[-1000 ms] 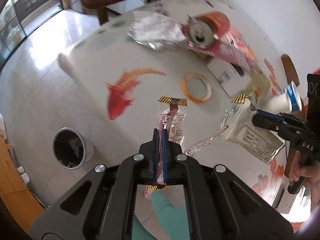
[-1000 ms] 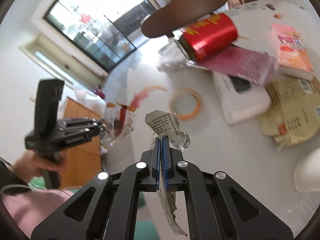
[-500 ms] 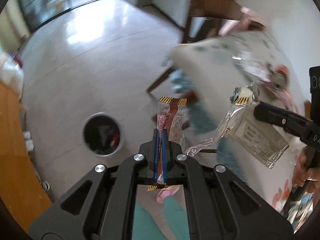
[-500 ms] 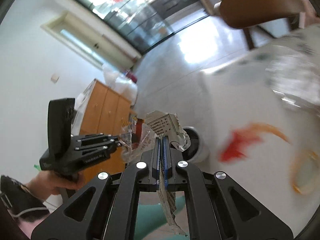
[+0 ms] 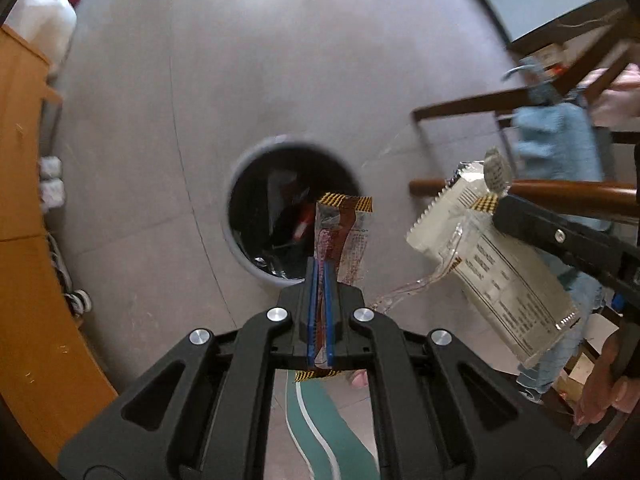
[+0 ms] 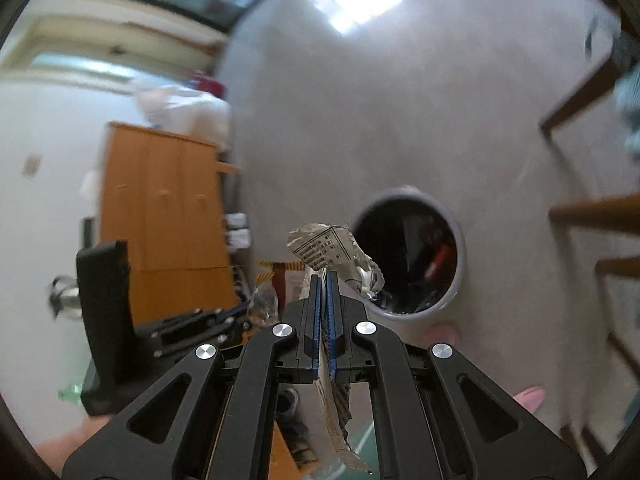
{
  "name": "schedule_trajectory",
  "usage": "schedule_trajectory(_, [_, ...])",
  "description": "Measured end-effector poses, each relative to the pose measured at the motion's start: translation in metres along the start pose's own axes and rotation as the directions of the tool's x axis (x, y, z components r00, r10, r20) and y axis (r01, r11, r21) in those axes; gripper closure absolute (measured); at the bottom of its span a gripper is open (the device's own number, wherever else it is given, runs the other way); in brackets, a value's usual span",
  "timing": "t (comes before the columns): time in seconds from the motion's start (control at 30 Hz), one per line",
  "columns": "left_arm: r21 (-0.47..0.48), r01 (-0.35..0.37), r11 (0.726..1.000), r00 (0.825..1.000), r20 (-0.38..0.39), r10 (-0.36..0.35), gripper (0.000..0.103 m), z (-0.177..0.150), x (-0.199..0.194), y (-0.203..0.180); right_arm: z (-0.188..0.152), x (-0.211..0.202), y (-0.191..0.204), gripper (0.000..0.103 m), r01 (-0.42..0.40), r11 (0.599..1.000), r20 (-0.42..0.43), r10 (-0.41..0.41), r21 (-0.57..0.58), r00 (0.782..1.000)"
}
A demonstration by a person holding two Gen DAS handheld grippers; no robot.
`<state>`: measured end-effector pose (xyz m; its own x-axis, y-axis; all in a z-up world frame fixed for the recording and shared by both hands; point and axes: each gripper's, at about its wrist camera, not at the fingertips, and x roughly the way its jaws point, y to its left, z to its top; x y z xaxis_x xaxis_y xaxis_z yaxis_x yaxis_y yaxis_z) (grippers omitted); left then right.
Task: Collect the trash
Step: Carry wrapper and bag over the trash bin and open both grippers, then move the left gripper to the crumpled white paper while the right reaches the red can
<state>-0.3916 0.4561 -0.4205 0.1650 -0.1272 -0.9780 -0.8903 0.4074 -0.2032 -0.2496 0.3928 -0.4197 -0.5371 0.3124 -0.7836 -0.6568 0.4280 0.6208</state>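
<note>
While chair rungs [image 5: 472, 106] flank it, the bin [image 5: 256, 268] gapes unobstructed.

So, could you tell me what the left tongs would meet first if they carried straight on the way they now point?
Probably the open trash bin on the floor: the left tongs, shut on a clear wrapper, aim at its mouth, though depth is unclear.

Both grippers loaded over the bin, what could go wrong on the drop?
1. The silver wrapper in the right gripper hangs off to the side of the trash bin; it may land on the floor.
2. The clear wrapper in the left gripper is light and may cling or drift.
</note>
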Motion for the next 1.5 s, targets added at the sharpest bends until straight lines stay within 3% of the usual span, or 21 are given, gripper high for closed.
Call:
schedule_trajectory(0.1, [-0.010,-0.009,1.000,0.997,-0.075,0.008,0.095,0.015,0.067,0.023,0.009,0.064,-0.032,0.094,0.008,0.996,-0.050,-0.004,0.091,0.999])
schedule_trajectory(0.13, [-0.001,-0.019,1.000,0.995,-0.098,0.019,0.074,0.019,0.085,0.027,0.011,0.079,-0.035,0.085,0.016,0.995,-0.063,-0.010,0.098,0.998])
schedule_trajectory(0.17, [0.011,-0.034,0.999,0.992,-0.121,0.035,0.055,0.020,0.102,0.031,0.010,0.091,-0.038,0.064,0.010,0.994,-0.066,-0.003,0.108,0.998])
schedule_trajectory(0.23, [0.033,-0.087,0.996,0.989,-0.115,0.090,0.041,0.022,0.122,0.038,0.012,0.106,-0.047,0.049,0.036,0.993,-0.051,-0.030,0.109,0.998])
schedule_trajectory(0.33, [0.009,-0.109,0.994,0.985,-0.131,0.109,0.040,0.024,0.131,0.044,0.012,0.109,-0.054,0.047,0.047,0.989,-0.058,-0.039,0.141,0.998])
schedule_trajectory(0.47, [-0.034,-0.101,0.994,0.989,-0.112,0.096,0.034,0.020,0.103,0.049,0.009,0.083,-0.048,0.040,0.056,0.990,-0.051,-0.050,0.126,0.997])
schedule_trajectory(0.57, [-0.034,-0.096,0.995,0.993,-0.070,0.093,0.027,0.013,0.060,0.045,0.005,0.054,-0.034,0.035,0.045,0.995,-0.042,-0.041,0.084,0.998])
schedule_trajectory(0.67, [-0.003,-0.097,0.995,0.995,-0.028,0.097,0.017,0.011,0.013,0.036,-0.003,0.009,-0.007,0.031,-0.005,0.998,-0.021,0.006,0.056,1.000])
schedule_trajectory(0.8, [0.056,-0.068,0.996,0.996,0.058,0.065,0.018,-0.001,-0.076,0.004,-0.022,-0.091,0.044,0.031,-0.106,0.994,0.091,0.107,-0.009,0.990])
schedule_trajectory(0.9, [0.130,-0.024,0.991,0.992,0.127,0.008,0.019,-0.003,-0.147,-0.036,-0.042,-0.186,0.066,0.031,-0.165,0.986,0.233,0.169,-0.036,0.958])
schedule_trajectory(0.97, [0.200,0.013,0.980,0.987,0.156,-0.045,0.017,-0.004,-0.187,-0.070,-0.062,-0.255,0.067,0.026,-0.178,0.984,0.351,0.176,-0.028,0.920])
schedule_trajectory(1.03, [0.314,0.034,0.949,0.974,0.202,-0.102,0.016,-0.007,-0.227,-0.119,-0.081,-0.308,0.057,0.024,-0.148,0.989,0.445,0.139,-0.016,0.885])
schedule_trajectory(1.1, [0.415,0.052,0.908,0.961,0.225,-0.158,0.013,-0.013,-0.251,-0.164,-0.109,-0.367,0.038,0.022,-0.114,0.993,0.543,0.085,0.021,0.836])
schedule_trajectory(1.13, [0.450,0.070,0.890,0.956,0.224,-0.188,0.013,-0.015,-0.258,-0.181,-0.121,-0.388,0.027,0.019,-0.092,0.994,0.578,0.045,0.053,0.815])
schedule_trajectory(1.17, [0.511,0.095,0.854,0.949,0.212,-0.232,0.012,-0.019,-0.265,-0.214,-0.131,-0.404,0.018,0.016,-0.083,0.994,0.605,0.021,0.076,0.796])
schedule_trajectory(1.2, [0.548,0.098,0.831,0.947,0.206,-0.248,0.011,-0.022,-0.266,-0.236,-0.150,-0.431,0.000,0.016,-0.079,0.989,0.646,-0.020,0.123,0.763])
schedule_trajectory(1.3, [0.629,0.108,0.770,0.941,0.185,-0.283,0.010,-0.029,-0.263,-0.305,-0.182,-0.479,-0.040,0.015,-0.081,0.975,0.709,-0.091,0.205,0.699])
schedule_trajectory(1.4, [0.659,0.123,0.742,0.942,0.159,-0.297,0.009,-0.035,-0.254,-0.366,-0.207,-0.521,-0.082,0.015,-0.084,0.960,0.753,-0.152,0.266,0.641])
schedule_trajectory(1.5, [0.687,0.085,0.721,0.955,0.151,-0.257,0.007,-0.040,-0.244,-0.417,-0.216,-0.547,-0.124,0.013,-0.117,0.937,0.763,-0.190,0.329,0.618])
